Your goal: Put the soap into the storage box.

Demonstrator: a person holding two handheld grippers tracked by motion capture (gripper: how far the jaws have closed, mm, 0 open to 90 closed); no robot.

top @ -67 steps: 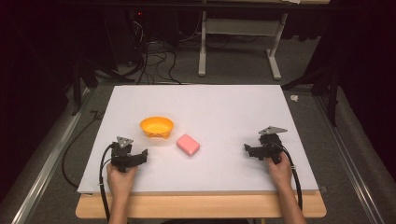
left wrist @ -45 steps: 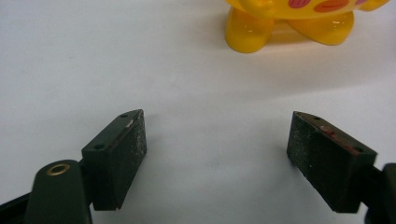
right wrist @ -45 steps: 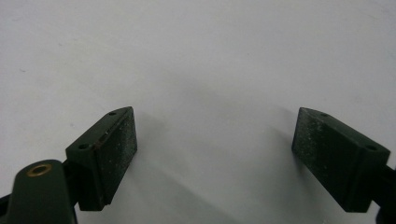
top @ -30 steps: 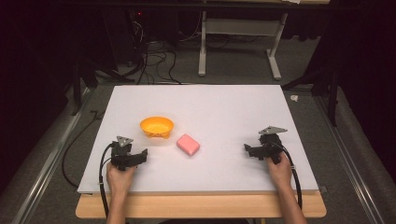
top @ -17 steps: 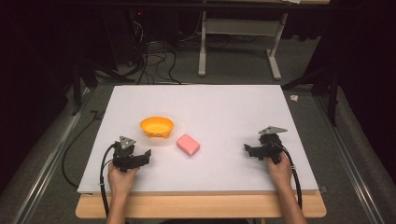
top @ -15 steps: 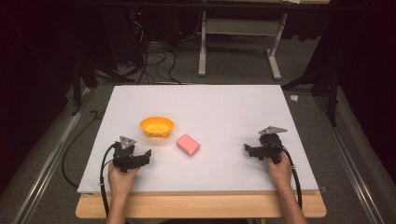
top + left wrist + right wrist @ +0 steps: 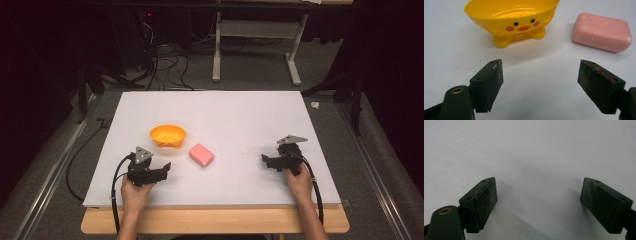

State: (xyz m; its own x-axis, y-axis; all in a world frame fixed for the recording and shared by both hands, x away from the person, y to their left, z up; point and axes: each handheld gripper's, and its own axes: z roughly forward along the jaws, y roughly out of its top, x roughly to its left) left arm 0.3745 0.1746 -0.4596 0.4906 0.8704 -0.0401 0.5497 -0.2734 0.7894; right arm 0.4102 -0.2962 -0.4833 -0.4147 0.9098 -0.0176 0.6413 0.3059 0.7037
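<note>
A yellow duck-faced bowl [image 7: 168, 135] stands upright on the white board, left of centre. A pink soap bar [image 7: 201, 154] lies just to its right and a little nearer. My left gripper [image 7: 165, 169] is held low over the board near the front left, pointing toward the soap. In the left gripper view the bowl [image 7: 511, 17] and the soap [image 7: 602, 32] lie ahead of my left gripper [image 7: 540, 82], which is open with nothing between its pads. My right gripper [image 7: 265, 160] rests at the front right, far from both objects. In its own view the right gripper [image 7: 539, 200] is open over bare board.
The white board [image 7: 240, 115] lies on a wooden table whose front edge [image 7: 215, 222] shows below it. Behind the board are a white desk frame [image 7: 255, 50] and floor cables [image 7: 160, 70]. Metal rails [image 7: 45, 190] run along both sides.
My left gripper has shifted a little to the right and lifted slightly, closer to the soap. The right gripper, the bowl and the soap have stayed put.
</note>
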